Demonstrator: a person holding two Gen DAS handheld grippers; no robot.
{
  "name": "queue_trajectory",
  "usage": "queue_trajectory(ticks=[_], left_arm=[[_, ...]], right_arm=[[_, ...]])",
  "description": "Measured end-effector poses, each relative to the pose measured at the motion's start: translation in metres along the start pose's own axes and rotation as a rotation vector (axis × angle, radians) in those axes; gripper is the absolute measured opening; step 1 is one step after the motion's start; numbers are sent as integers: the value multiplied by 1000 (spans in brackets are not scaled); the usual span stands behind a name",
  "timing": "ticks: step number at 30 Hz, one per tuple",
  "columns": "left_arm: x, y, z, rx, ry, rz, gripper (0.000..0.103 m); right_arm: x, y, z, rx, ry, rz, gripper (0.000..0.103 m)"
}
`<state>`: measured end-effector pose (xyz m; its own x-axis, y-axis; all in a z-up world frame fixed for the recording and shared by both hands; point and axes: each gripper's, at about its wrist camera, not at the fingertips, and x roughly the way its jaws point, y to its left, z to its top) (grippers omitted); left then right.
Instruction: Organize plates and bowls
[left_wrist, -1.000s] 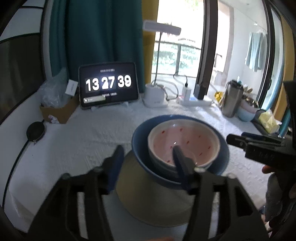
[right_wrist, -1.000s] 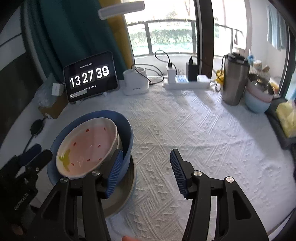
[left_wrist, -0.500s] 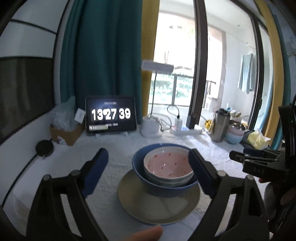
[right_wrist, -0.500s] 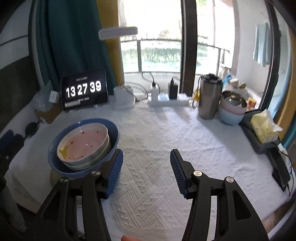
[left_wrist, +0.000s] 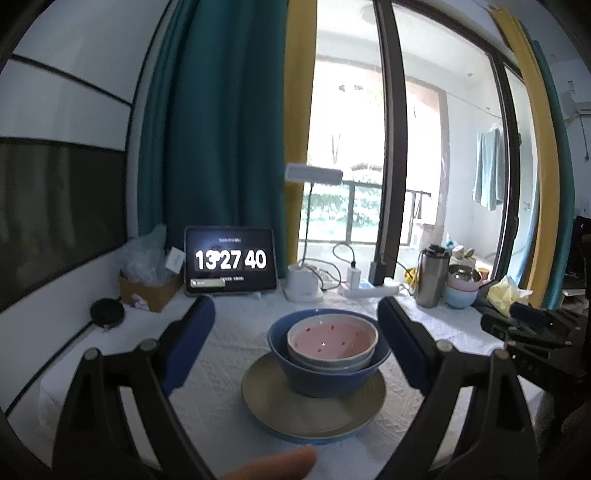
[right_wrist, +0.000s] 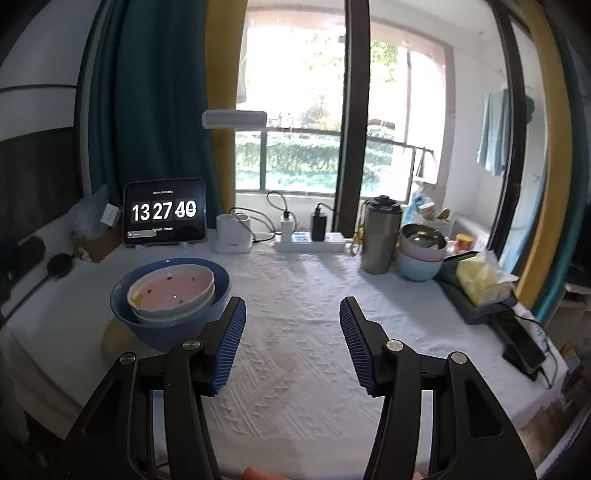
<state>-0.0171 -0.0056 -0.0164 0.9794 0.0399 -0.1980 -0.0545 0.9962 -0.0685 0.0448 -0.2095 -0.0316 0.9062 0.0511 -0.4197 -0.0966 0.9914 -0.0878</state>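
Note:
A stack stands on the white tablecloth: a tan plate (left_wrist: 314, 410) at the bottom, a blue bowl (left_wrist: 325, 376) on it, and a white bowl with a pink, red-flecked inside (left_wrist: 332, 338) nested in the blue one. The stack also shows at the left in the right wrist view: the blue bowl (right_wrist: 166, 328), the pink bowl (right_wrist: 171, 291), the plate edge (right_wrist: 112, 341). My left gripper (left_wrist: 295, 339) is open and empty, held back above the stack. My right gripper (right_wrist: 291, 339) is open and empty, over bare cloth right of the stack.
A tablet clock (right_wrist: 164, 212), a lamp base (right_wrist: 233, 239), a power strip (right_wrist: 310, 242), a steel flask (right_wrist: 380, 236) and stacked pastel bowls (right_wrist: 421, 254) line the back. A cardboard box (left_wrist: 147, 291) sits back left. A black tray with yellow cloth (right_wrist: 480, 284) lies right.
Both grippers have pulled up and back from the stack, which now looks smaller. The left gripper's jaws opened wide off the pink bowl's rim. The stack has not moved.

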Motion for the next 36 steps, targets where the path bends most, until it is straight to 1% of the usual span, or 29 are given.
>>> queue_trajectory(ticks=[5,8,15,27,36], left_arm=[[-18,-3,-1,11,-41,-6,91],[-23,-6,-5,16,-34,-18,91],[-38,-10,-8,26,-35,-47,91],[-42,-6,-6,9,-46,-51,91],[-39,-6,-7,4,-27,-61,91]], right_arm=[[-26,-10,-7,32,-56,-25,56],[-38,-11,-11,32,-79,-39,56],[-54,-10,-18,38,-92,-58,56],[-63,-9,-15,45,-116,-73,56],[-59,-10,-16,50,-99,-69,56]])
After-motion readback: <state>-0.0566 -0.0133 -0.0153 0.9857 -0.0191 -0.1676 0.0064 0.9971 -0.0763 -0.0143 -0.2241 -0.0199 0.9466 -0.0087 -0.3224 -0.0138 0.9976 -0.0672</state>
